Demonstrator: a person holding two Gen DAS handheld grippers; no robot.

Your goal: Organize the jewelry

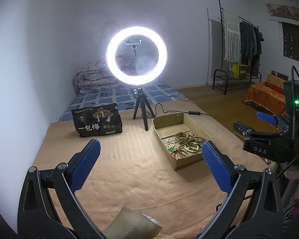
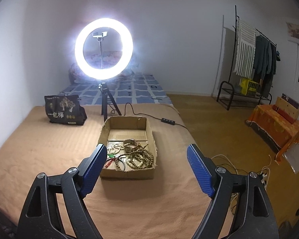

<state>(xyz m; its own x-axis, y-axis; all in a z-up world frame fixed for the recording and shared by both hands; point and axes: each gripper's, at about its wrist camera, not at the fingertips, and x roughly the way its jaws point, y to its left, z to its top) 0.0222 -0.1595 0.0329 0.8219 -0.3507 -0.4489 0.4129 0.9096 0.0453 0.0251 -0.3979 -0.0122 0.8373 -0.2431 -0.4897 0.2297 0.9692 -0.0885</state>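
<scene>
Jewelry [image 2: 132, 155] lies heaped at the near end of the cardboard box [image 2: 149, 131] on the tan blanket [image 2: 39, 149], we judge so it is all reachable in one place. Going left to right: our black pouch [image 2: 64, 110] stands well apart at the far left, likely a destination; our left gripper [image 1: 150, 155] is spread wide and empty; the ring light [image 2: 103, 48] faces the work; our right gripper [image 2: 146, 169] hangs unclenched, holding nothing, just short of the box
</scene>
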